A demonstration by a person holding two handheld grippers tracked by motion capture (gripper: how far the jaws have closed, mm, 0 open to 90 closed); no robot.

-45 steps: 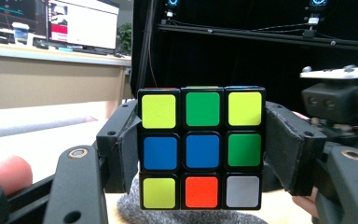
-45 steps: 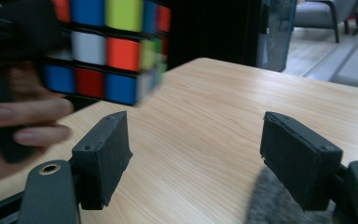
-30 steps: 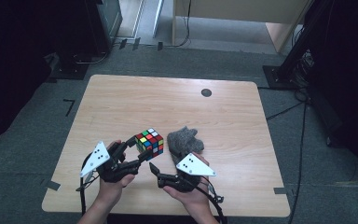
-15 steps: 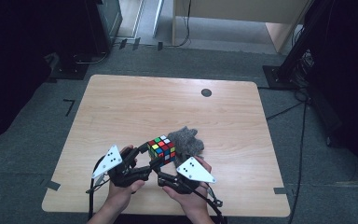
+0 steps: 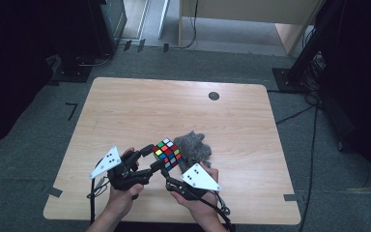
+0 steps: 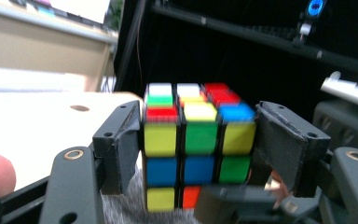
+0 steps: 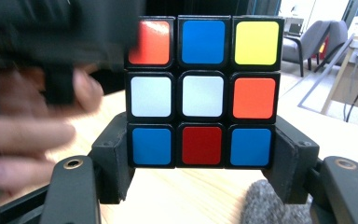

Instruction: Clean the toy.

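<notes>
A scrambled colour cube (image 5: 167, 153) sits raised over the near middle of the table (image 5: 140, 108), clamped by the left gripper (image 5: 150, 157) around its upper layers. The right gripper (image 5: 166, 171) has just been closing, its pads against the bottom layer. A grey cloth (image 5: 194, 146) lies just behind. Dark racks surround the wooden tabletop.

left hand-held gripper (image 5: 147, 153): jaws clamped, angled toward right | right hand-held gripper (image 5: 163, 170): jaws just closing, angled toward left
</notes>
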